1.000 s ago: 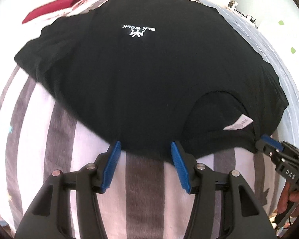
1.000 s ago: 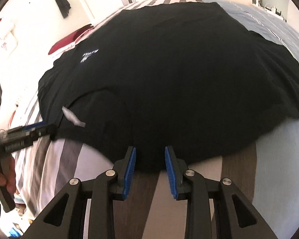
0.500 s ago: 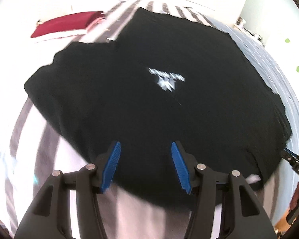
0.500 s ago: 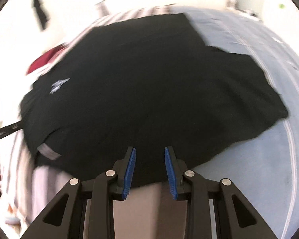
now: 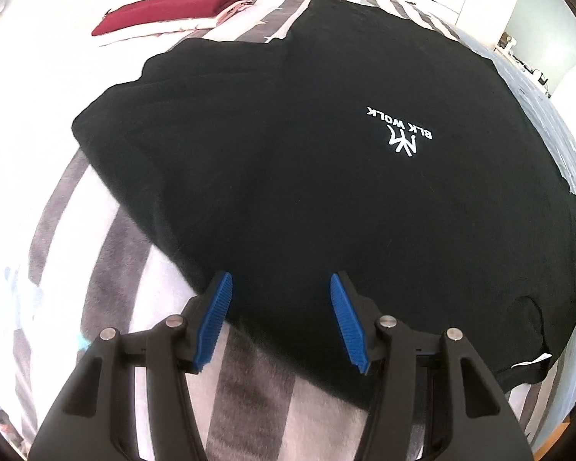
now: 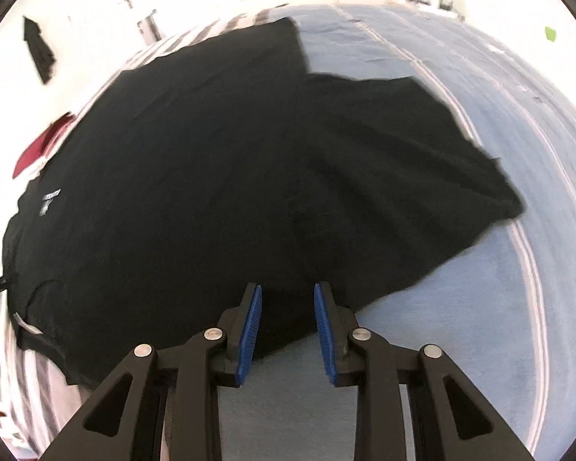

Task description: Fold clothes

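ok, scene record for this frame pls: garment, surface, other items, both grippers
garment: black T-shirt, spread flat, white logo facing up
surface: bed, striped cover, blue cover on the other side
other items: folded red cloth beyond the shirt
left gripper: open, over the shirt's near edge
right gripper: open, over the near edge

The black T-shirt [image 5: 307, 176] carries a white print, "BLK WOLK" [image 5: 400, 122], with a small angular white emblem [image 5: 403, 145] just beside the letters. In the left wrist view the words stand upside down. In the right wrist view the same print [image 6: 50, 201] is blurred and cannot be read. Near the collar of the T-shirt a white tag [image 5: 530, 361] sticks out, but its writing is too small to read.
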